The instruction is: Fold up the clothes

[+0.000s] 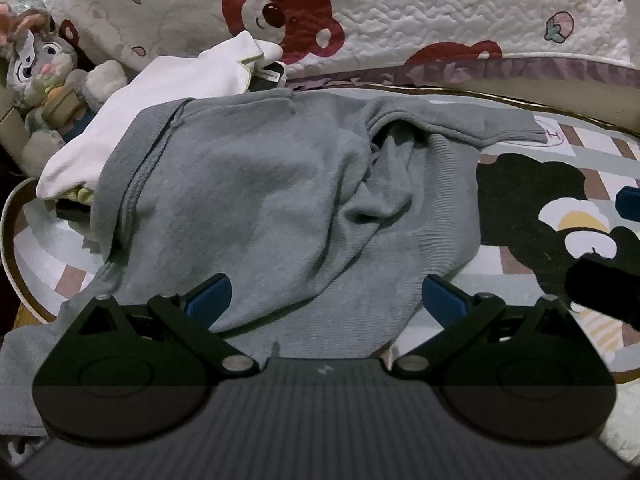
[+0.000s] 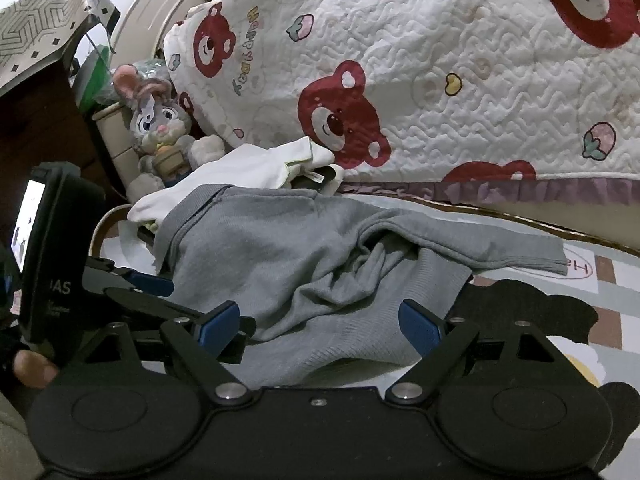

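A grey knit sweater [image 1: 256, 200] lies crumpled on a patterned rug, one sleeve stretched out to the right [image 1: 480, 124]. My left gripper [image 1: 326, 300] hovers open over its near hem, blue pads wide apart with nothing between them. In the right wrist view the same sweater [image 2: 280, 256] lies ahead, and my right gripper [image 2: 320, 324] is open above its near edge. The left gripper [image 2: 152, 284] shows at the left of that view, with a person's hand [image 2: 32, 368] behind it. White clothes [image 1: 160, 96] are piled behind the sweater.
A quilt with red bears [image 1: 400, 20] hangs off the bed behind the rug [image 1: 560, 208]. A plush rabbit [image 2: 160, 132] sits at the back left beside a cream cabinet [image 2: 116, 136]. A dark table with a patterned cloth [image 2: 44, 40] stands at far left.
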The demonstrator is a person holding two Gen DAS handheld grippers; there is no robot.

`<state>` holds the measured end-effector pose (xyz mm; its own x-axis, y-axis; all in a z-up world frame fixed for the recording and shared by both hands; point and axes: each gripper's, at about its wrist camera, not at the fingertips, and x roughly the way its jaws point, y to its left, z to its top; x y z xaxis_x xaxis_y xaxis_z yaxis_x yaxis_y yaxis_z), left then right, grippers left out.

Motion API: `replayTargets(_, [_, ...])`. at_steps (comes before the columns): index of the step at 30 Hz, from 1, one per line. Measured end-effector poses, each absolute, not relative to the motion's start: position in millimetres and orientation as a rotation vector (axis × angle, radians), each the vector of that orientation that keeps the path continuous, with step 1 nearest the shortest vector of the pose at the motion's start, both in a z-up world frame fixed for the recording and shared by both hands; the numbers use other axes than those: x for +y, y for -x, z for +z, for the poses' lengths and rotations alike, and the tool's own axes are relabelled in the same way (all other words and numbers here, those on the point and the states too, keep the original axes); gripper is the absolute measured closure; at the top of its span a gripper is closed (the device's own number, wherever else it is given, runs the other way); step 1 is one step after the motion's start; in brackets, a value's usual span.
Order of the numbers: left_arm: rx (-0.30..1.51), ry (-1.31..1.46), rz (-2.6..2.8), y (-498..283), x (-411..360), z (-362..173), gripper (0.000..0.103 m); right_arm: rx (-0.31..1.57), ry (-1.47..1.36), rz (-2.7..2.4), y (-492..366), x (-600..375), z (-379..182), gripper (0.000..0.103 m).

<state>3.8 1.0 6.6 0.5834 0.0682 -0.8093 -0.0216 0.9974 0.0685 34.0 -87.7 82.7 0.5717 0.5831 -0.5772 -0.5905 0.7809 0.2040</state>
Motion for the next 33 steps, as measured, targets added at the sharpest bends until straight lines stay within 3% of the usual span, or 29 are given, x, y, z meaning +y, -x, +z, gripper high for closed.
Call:
replayTargets(9, [0.945,-0.061,0.034,-23.3,-1.8,41.9,0.000,0.670,-0.002,0.679,-34.4,-93.3,85.1,0.013])
replayTargets(33, [1.008,-0.030,-0.063,-37.4,16.8,25.0,0.000,0.732,-0.064,0.624,-47.6,-93.8,75.3,0.013])
